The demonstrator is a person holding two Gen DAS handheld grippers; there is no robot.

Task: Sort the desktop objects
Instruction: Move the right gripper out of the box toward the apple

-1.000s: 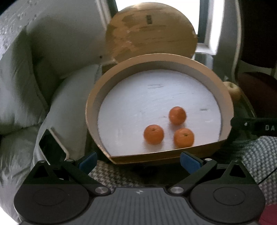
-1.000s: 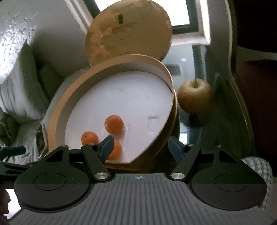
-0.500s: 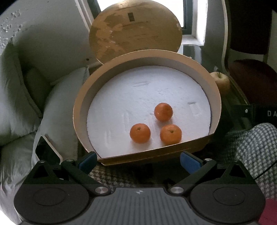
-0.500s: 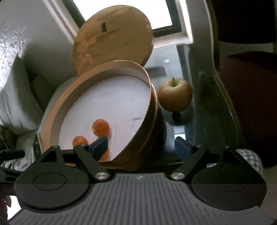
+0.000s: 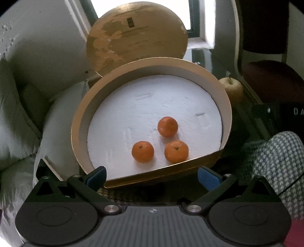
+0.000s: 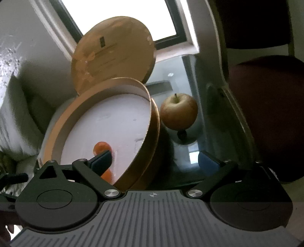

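Note:
A round golden box (image 5: 76,121) with a white floor holds three tangerines (image 5: 168,126) (image 5: 142,151) (image 5: 176,151). Its round lid (image 5: 136,43) leans upright behind it. A yellow-red apple (image 6: 178,111) stands on the glass table just right of the box; in the left wrist view the apple (image 5: 232,89) peeks out behind the rim. My left gripper (image 5: 152,175) is open and empty in front of the box. My right gripper (image 6: 154,161) is open and empty, straddling the box's right wall (image 6: 152,136), short of the apple.
Grey-white cushions (image 5: 22,106) lie left of the box. A houndstooth cloth (image 5: 273,157) lies at the right. A dark red chair (image 6: 266,106) stands beyond the glass table's right edge (image 6: 235,114). A window (image 6: 117,17) is behind.
The right gripper has swung right and moved forward, so the apple is now nearer its middle. The left gripper has shifted right, so the box sits further left in its view. Both stay open.

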